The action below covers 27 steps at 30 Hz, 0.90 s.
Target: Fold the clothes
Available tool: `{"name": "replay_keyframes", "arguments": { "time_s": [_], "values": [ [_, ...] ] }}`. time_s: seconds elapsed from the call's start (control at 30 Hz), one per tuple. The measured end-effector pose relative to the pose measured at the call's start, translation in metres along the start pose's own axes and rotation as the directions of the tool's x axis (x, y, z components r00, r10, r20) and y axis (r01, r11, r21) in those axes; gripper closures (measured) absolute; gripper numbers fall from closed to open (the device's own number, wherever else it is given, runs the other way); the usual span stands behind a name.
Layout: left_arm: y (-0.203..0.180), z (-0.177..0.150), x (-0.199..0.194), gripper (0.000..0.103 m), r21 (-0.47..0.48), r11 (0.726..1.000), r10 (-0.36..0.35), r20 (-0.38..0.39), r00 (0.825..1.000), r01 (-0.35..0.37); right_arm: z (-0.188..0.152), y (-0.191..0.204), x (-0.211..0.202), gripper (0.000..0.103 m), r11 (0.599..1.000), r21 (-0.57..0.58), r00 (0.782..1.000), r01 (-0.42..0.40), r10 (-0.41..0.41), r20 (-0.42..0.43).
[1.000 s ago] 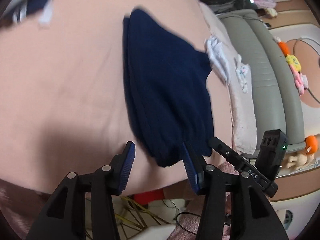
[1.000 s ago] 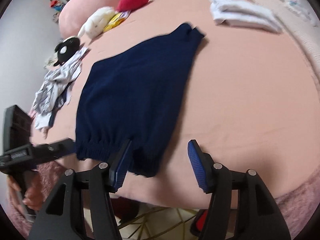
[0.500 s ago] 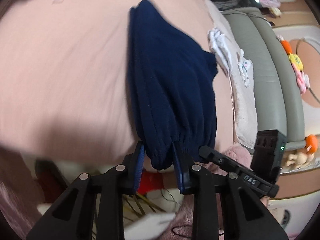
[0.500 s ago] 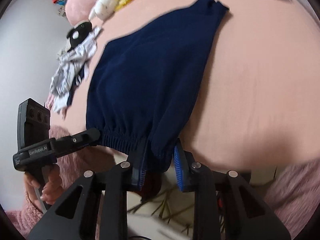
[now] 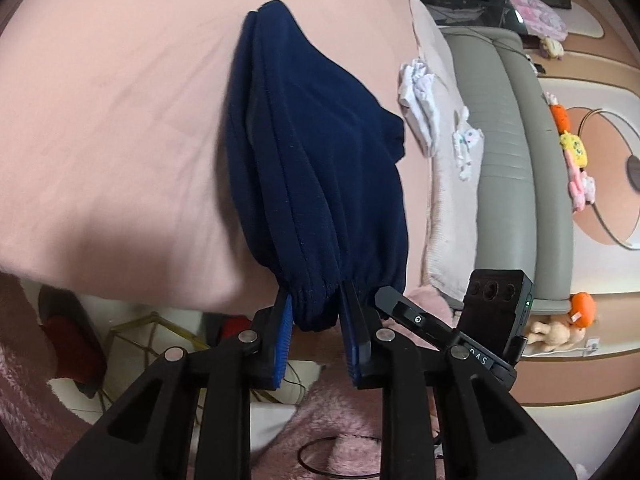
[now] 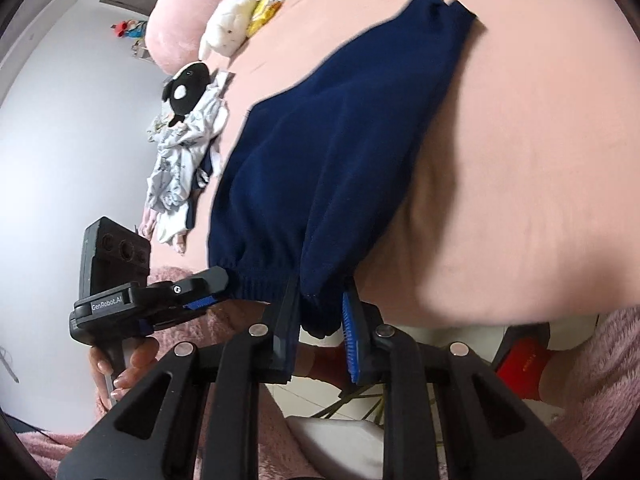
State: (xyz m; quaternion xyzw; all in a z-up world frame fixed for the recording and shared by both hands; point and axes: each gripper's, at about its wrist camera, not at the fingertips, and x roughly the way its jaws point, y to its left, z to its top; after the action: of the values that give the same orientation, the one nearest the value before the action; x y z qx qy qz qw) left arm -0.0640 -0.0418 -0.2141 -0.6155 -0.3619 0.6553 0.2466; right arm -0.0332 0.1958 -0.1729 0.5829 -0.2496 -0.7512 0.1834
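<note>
Beside crumpled laundry (image 6: 182, 168), both the left gripper (image 5: 316, 320) and right gripper (image 6: 320, 312) clamp navy shorts (image 5: 320, 168).

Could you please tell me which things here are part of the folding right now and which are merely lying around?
In use:
navy garment
left gripper
right gripper
pink bed sheet

Lying about:
black-and-white plush
white plush
crumpled pale clothes
white cloth

Both wrist views low at bed (image 5: 100, 120) edge, close, facing across; share navy garment (image 5: 320, 180).
</note>
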Motion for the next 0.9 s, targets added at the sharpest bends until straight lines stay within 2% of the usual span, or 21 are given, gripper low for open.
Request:
{"name": "replay_keyframes", "arguments": {
  "time_s": [0.1,0.17,0.27,0.3,0.33,0.47,0.5,0.57,0.6,0.63,0.8,0.9],
  "values": [
    [0.007,0.0,0.001,0.08,-0.008,1.0,0.02,-0.004,1.0,-0.02,0.0,0.005,-0.004,0.082,0.999,-0.035,0.999,0.034,-0.034,0.001],
    [0.02,-0.001,0.003,0.075,-0.039,0.999,0.02,-0.022,1.0,-0.021,0.0,0.008,-0.007,0.077,0.997,-0.058,0.998,0.057,-0.057,0.002],
    [0.042,-0.003,0.003,0.051,-0.086,0.995,0.046,-0.001,0.999,-0.046,-0.003,0.003,-0.003,0.066,0.996,-0.052,0.997,0.076,-0.077,-0.022],
    [0.045,-0.003,0.005,0.051,-0.096,0.995,0.02,0.001,1.0,-0.02,-0.005,-0.001,0.001,0.059,0.996,-0.038,0.996,0.079,-0.08,-0.038],
    [0.048,-0.003,0.007,0.051,-0.104,0.995,-0.002,0.004,1.0,0.003,-0.007,-0.005,0.004,0.055,0.996,-0.024,0.995,0.081,-0.082,-0.054],
    [0.042,-0.002,0.015,0.053,-0.07,0.997,-0.035,0.012,0.999,0.036,-0.013,-0.006,0.031,0.053,0.999,-0.02,0.991,0.051,-0.053,-0.121],
    [0.04,-0.001,0.018,0.058,-0.059,0.997,-0.04,0.009,0.999,0.041,-0.014,-0.004,0.036,0.052,0.998,-0.033,0.99,0.056,-0.06,-0.126],
    [0.034,-0.002,0.022,0.068,-0.029,0.999,-0.017,0.005,1.0,0.017,-0.014,0.005,0.038,0.058,0.995,-0.078,0.991,0.055,-0.064,-0.121],
    [0.033,-0.003,0.022,0.071,-0.016,1.0,-0.001,0.003,1.0,0.001,-0.017,0.007,0.03,0.066,0.994,-0.103,0.993,0.045,-0.056,-0.107],
    [0.033,-0.003,0.021,0.072,-0.019,1.0,-0.005,0.002,1.0,0.005,-0.018,0.008,0.023,0.067,0.993,-0.116,0.995,0.037,-0.048,-0.092],
    [0.046,-0.001,0.016,0.073,-0.133,0.983,-0.127,-0.016,0.992,0.124,-0.015,0.02,0.011,0.071,0.987,-0.159,0.999,0.012,-0.018,-0.036],
    [0.043,0.002,0.01,0.073,-0.171,0.973,-0.163,-0.024,0.986,0.156,-0.011,0.027,0.004,0.071,0.985,-0.171,0.999,-0.034,0.033,-0.008]
  ]
}}
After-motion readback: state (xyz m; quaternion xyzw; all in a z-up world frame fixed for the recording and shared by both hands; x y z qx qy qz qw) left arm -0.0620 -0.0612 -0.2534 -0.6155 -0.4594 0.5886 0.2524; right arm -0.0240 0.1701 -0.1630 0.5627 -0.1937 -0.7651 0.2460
